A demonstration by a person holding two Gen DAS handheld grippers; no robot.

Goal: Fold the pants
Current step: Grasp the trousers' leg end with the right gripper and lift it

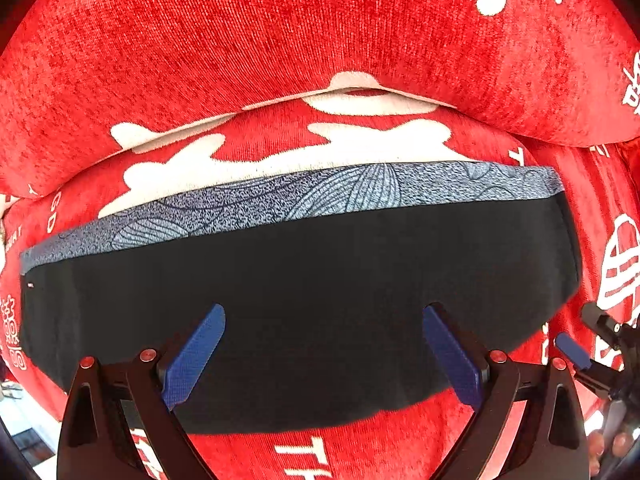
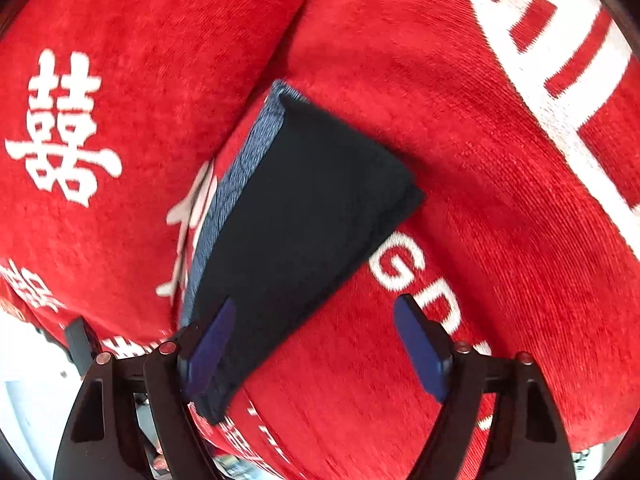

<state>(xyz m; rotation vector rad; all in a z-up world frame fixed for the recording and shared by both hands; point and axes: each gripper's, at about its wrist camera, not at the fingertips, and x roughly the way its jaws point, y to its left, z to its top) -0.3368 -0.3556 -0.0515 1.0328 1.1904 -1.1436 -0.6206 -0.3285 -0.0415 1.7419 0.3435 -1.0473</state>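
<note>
The black pants (image 1: 304, 288) lie folded into a flat rectangle on a red seat cushion, with a grey patterned waistband (image 1: 280, 196) along the far edge. My left gripper (image 1: 324, 354) is open just above the pants' near half, blue pads apart and holding nothing. In the right wrist view the folded pants (image 2: 304, 216) run away from the camera, waistband (image 2: 236, 184) on the left. My right gripper (image 2: 320, 348) is open and empty over the pants' near end; its left pad (image 2: 210, 356) overlaps the cloth. The right gripper also shows in the left wrist view (image 1: 576, 350), off the pants' right end.
The red seat cushion (image 1: 360, 444) carries white lettering and shapes. A red back cushion (image 1: 280, 40) rises close behind the pants. In the right wrist view the back cushion (image 2: 132, 60) has a white Chinese character. The seat's edge and a pale floor (image 2: 28, 400) show lower left.
</note>
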